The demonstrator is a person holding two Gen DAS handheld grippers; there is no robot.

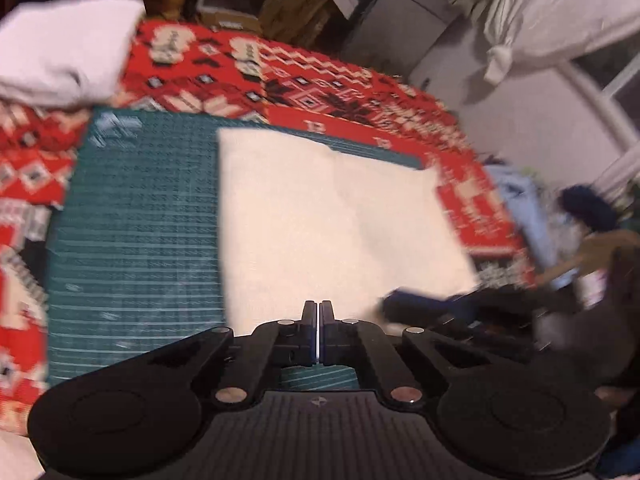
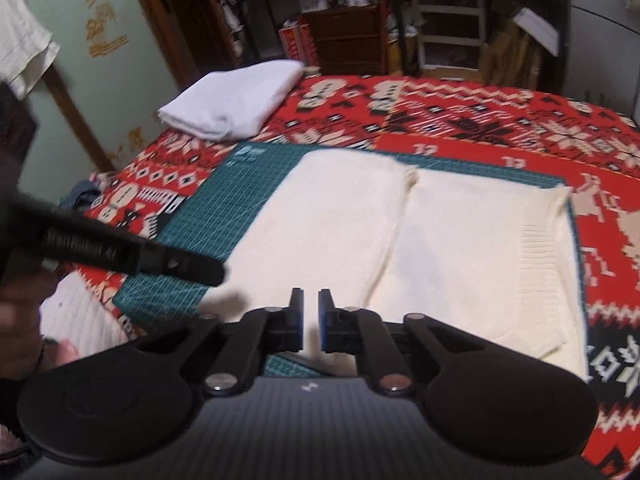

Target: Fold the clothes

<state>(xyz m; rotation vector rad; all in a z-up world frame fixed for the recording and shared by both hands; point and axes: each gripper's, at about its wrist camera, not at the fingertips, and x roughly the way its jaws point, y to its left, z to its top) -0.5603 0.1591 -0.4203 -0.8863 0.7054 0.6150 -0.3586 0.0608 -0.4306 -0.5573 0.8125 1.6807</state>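
My cream knitted sweater, long axis left-right, lies just ahead of both: left hand-held gripper pressed together, right hand-held gripper slightly spread.

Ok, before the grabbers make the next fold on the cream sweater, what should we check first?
1. Cream sweater lying flat on the green mat: ok.
2. Left gripper free of cloth: jaws shut, seemingly on nothing: ok.
3. Right gripper ready to pinch: jaws only slightly apart, open wider first: not ok.
4. Ribbed hem lined up evenly: cannot tell, the far corner looks bunched.
5. Folded white garment out of the way: ok, it rests on the red blanket, off the mat.
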